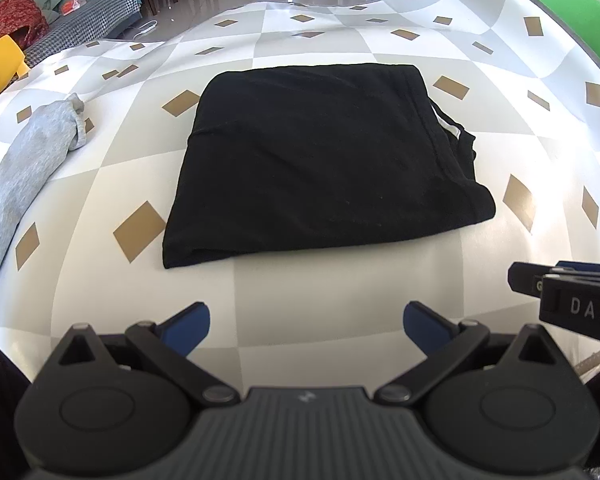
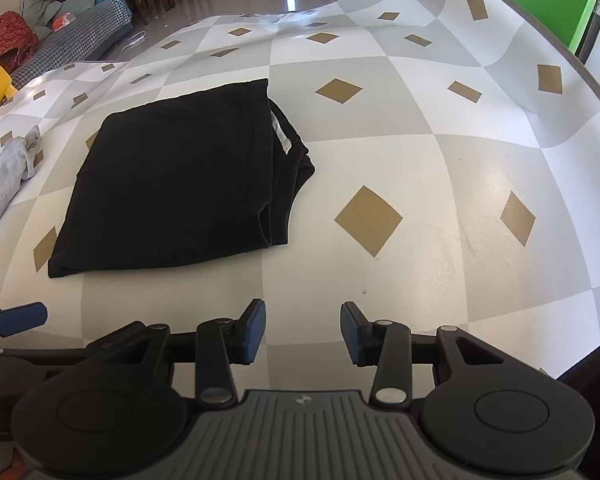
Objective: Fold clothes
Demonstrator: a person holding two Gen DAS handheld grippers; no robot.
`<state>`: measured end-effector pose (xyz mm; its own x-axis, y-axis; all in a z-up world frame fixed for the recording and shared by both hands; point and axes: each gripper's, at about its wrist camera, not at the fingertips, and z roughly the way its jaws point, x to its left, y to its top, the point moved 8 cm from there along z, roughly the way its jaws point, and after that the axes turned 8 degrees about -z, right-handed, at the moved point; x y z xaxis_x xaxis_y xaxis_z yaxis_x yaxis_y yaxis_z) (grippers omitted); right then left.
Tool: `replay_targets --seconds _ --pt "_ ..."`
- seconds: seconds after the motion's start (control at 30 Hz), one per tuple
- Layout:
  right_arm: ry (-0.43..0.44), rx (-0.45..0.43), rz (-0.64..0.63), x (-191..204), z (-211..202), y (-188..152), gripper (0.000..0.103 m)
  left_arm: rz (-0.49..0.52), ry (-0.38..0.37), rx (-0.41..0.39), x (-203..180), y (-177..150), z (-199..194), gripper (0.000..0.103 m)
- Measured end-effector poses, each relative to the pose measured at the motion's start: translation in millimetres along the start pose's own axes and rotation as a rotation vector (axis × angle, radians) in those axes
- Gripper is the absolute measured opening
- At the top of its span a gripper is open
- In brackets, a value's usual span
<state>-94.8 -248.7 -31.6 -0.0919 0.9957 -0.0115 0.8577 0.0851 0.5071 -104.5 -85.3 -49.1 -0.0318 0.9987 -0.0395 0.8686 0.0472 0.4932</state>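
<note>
Nearest, the left tongs [image 1: 306,326] and right tongs [image 2: 303,332] hover spread and empty above the checkered worktop [image 2: 420,168]. Beyond them, a black garment [image 1: 320,160] lies folded into a flat rectangle. Further left, a grey garment [image 1: 28,152] sprawls loose. Nothing blocks the way.

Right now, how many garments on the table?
2. A folded black garment lies mid-table ahead of both open grippers; a grey garment lies unfolded at the table's left edge, partly cut off by the frame. More may sit out of view.
</note>
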Motion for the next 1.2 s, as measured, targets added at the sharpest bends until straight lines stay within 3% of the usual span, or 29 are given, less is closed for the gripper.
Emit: replay_targets --seconds 1.2 --pt "0.051 0.018 0.006 13 8 12 0.04 -0.023 0.03 0.026 4 7 12 0.103"
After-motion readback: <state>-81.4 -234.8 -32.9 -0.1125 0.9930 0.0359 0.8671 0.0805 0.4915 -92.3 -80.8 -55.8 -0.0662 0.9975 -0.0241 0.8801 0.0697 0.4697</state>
